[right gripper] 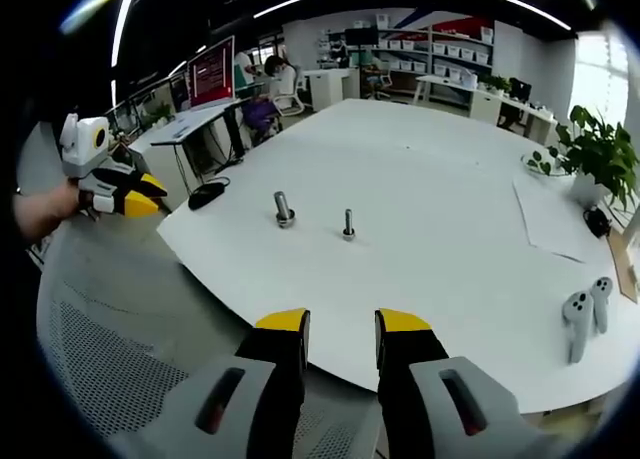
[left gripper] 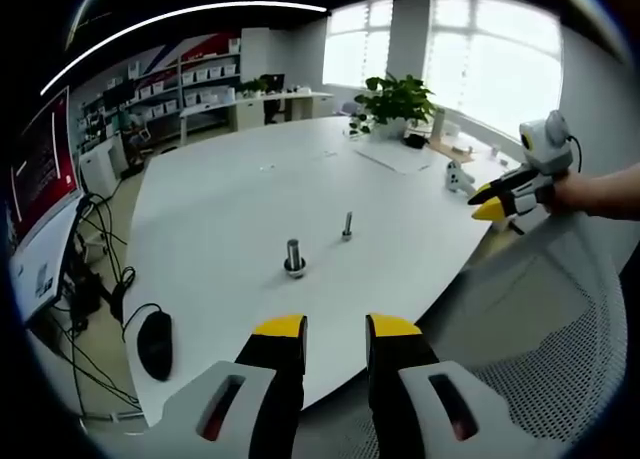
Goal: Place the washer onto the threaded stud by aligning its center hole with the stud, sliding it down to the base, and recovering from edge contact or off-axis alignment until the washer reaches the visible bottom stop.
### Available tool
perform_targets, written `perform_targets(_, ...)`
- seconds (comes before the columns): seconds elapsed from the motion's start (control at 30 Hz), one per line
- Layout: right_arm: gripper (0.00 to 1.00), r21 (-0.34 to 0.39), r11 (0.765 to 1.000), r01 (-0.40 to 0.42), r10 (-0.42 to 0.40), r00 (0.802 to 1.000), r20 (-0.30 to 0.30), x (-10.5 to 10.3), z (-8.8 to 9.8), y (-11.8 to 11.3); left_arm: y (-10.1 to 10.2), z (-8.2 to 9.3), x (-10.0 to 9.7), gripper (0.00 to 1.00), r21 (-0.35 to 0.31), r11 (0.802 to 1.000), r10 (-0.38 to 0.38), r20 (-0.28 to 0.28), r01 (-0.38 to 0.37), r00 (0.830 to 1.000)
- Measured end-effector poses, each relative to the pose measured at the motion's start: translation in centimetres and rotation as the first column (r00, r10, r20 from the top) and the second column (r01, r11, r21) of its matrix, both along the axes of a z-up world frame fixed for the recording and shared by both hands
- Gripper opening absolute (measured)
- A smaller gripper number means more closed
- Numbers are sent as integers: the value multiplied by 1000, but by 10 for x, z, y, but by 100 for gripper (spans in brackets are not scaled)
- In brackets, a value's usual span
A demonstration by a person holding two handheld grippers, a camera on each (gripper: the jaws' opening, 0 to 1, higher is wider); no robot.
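a broad white table [left gripper: 220, 194] carried two upright metal studs [left gripper: 294, 256] [left gripper: 347, 225], a black mouse [left gripper: 154, 343], papers [left gripper: 392, 155] and a potted plant [left gripper: 396, 101].

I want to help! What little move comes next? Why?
Probably move the right tongs forward toward the thick stud and thin stud on the table: these and the left tongs are open, empty, well short of them; I can't spot the washer.

left gripper view: off table [left gripper: 220, 194] edge, facing windows | right gripper view: opposite edge | shared: stud [left gripper: 347, 225]
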State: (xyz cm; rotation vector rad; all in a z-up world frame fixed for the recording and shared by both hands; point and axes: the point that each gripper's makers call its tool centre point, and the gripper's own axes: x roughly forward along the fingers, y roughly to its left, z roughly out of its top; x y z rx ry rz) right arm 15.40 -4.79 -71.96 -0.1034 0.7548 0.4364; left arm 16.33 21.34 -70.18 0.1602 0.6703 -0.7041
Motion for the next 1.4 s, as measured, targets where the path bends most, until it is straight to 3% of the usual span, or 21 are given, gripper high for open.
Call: perform_targets(1.4, 28, -14, 1000, -9, 8, 999, -44, -5, -7, 1, 2, -4, -2, 21, 16, 1000, -4, -11, 4, 1000)
